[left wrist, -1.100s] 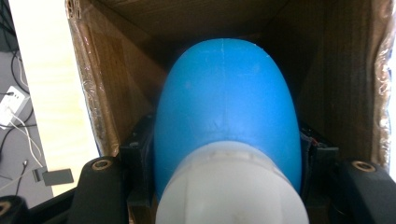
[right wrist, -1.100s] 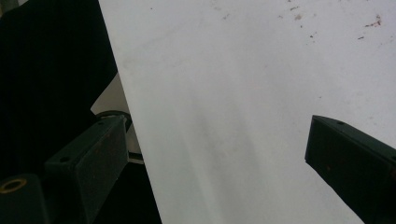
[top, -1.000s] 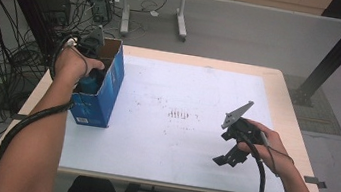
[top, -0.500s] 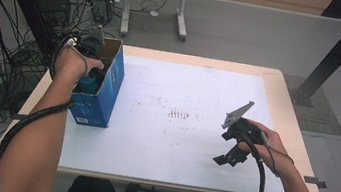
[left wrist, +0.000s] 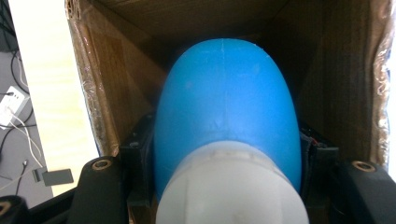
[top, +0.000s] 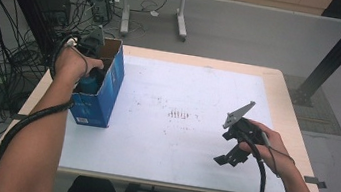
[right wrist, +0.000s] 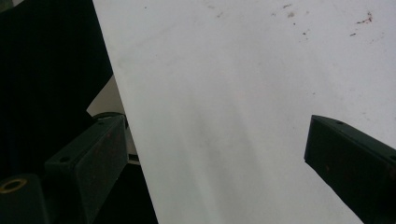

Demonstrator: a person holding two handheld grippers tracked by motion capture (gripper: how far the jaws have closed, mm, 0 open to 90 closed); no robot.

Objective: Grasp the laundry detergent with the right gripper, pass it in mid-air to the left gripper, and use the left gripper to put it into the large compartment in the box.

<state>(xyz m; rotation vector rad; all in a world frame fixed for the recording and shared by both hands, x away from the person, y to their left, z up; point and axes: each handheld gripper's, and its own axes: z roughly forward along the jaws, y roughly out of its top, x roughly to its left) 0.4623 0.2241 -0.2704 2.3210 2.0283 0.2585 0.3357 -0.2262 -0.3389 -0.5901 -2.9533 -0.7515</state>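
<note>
Blue bottle (left wrist: 226, 112) gripped by left claw (left wrist: 227, 154) inside box (top: 109, 85) | right claw (right wrist: 224, 158) open, hovering over table (top: 192, 144)

We find no change between the earlier high views and now. Our left gripper (left wrist: 226, 154) sits at the same spot inside the blue box (top: 104, 92), jaws clamped on the blue bottle (left wrist: 224, 102) exactly as before. Our right gripper (top: 230, 156) hangs over the white table (top: 186, 78) with the same tilt and its jaws equally wide apart. Neither forearm shifts, and the box keeps its place.
</note>
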